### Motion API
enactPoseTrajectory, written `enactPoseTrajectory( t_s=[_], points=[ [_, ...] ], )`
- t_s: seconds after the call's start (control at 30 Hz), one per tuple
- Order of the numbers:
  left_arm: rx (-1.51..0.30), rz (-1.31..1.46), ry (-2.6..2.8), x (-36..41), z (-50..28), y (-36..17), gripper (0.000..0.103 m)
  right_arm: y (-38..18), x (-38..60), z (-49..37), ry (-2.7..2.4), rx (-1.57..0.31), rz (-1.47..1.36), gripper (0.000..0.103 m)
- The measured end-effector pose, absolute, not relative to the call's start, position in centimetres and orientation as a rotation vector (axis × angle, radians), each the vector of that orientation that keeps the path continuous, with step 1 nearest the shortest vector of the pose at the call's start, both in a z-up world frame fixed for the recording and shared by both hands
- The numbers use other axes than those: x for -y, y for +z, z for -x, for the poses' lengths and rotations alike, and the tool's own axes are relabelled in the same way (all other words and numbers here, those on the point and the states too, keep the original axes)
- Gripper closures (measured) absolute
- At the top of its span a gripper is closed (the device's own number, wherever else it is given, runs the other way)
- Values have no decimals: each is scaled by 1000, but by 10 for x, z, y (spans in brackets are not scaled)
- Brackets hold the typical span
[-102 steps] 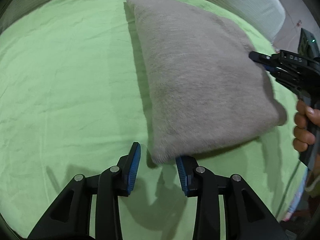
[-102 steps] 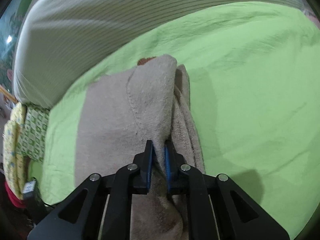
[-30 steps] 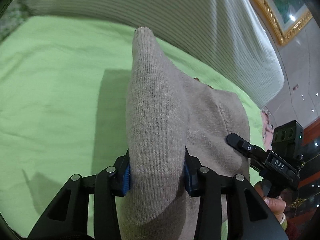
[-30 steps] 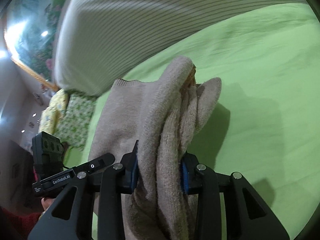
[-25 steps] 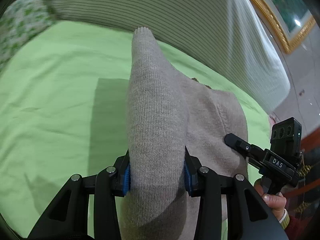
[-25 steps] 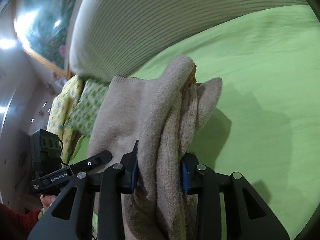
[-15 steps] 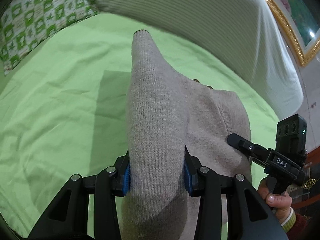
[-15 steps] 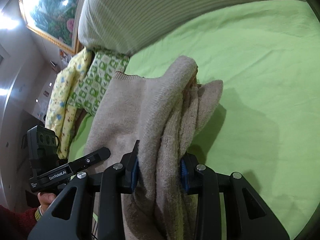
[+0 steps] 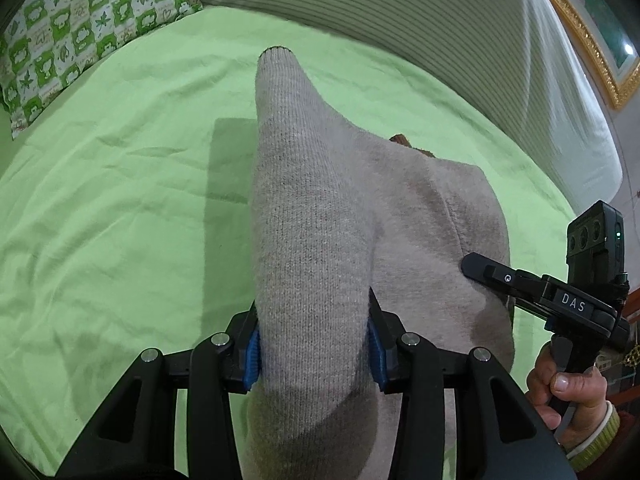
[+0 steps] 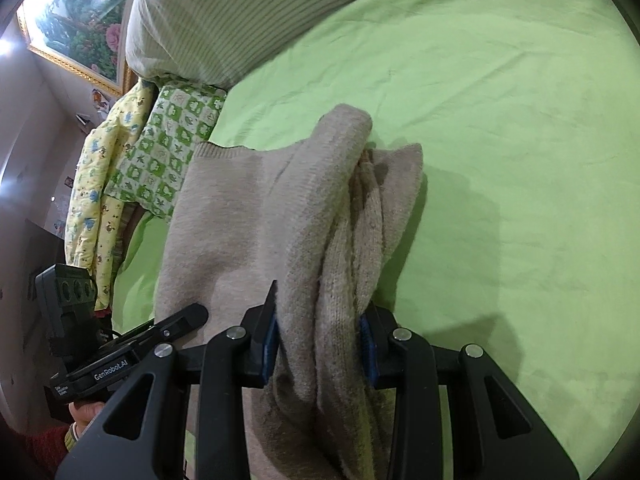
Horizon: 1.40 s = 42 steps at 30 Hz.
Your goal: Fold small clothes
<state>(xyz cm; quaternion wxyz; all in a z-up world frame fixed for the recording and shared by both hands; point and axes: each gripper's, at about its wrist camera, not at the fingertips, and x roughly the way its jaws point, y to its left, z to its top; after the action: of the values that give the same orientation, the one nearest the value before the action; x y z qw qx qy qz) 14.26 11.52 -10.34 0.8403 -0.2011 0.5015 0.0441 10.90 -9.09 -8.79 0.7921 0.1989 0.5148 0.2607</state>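
Holding a beige sweater [image 9: 312,240] above a green bed sheet [image 9: 120,200], the left claw [image 9: 314,354] is clamped on one bunched fold. The right claw [image 10: 318,344] is clamped on another thick bunch, with a checked pillow [image 10: 168,152] beyond.

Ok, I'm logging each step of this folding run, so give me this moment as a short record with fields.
garment: beige knit sweater, bunched and lifted
surface: green bedsheet
left gripper: shut on one fold of the sweater
right gripper: shut on several gathered layers
background: striped cushion, green patterned pillow
fold state: not yet laid flat
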Motion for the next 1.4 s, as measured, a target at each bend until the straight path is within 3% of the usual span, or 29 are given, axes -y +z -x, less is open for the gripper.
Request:
enactPoseTrajectory(
  t_s=[0.4,0.7,1.1,1.4],
  points=[
    [-1051,414,94,-126,-133,-120,46,-97,95,-108,505,-1123,-430,63],
    [-1073,393,87,-132,-112,-110,34,-75,108,-85,444,-1124,-432,46],
    [-1166,254,96,-116,-9,-116,33,-45,120,7,472,-1083,-317,43],
    [-1149,190,135,-113,-15,-125,33,-70,113,30,446,-1139,-313,43]
  ],
)
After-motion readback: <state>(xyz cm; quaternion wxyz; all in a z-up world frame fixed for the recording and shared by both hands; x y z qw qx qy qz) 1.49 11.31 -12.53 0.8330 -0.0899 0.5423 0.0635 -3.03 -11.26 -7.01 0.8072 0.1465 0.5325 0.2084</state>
